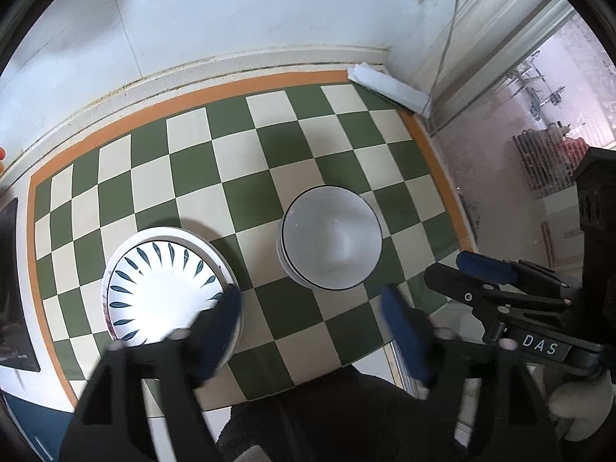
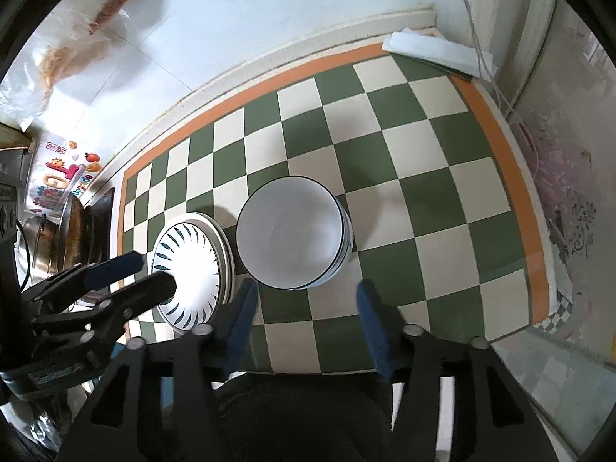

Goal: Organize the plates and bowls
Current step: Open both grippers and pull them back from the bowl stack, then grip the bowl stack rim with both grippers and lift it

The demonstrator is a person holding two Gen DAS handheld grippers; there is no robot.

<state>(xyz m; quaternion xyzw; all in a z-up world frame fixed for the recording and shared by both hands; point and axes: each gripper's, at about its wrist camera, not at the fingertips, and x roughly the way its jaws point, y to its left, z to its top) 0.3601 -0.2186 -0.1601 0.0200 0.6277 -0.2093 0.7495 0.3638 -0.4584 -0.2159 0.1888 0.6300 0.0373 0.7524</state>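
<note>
Both your grippers hang above the checked mat [image 1: 238,161], pointing steeply down, and neither holds anything. Your left gripper [image 1: 312,319] has its jaws well apart, with only bare mat between the blue pads; the plates [image 1: 161,292] lie just outside and below its left pad, which overlaps their near rim in the left wrist view, though you cannot tell from here whether it touches. Your right gripper [image 2: 306,315] stands about half open, also empty, and the bowls [image 2: 292,231] sit just ahead of its fingertips, centred between the two pads and clear of them. The plates look stacked, the leaf-patterned one on top of plainer ones, and the bowls look nested, the two piles just beside each other on the mat. To my eye the stacking step is finished and both hands are at the release-and-clear stage. No loose dish shows in either view, so your next move is probably just to keep clear, without brushing either stack with a pad, and check for any dish left out.
</note>
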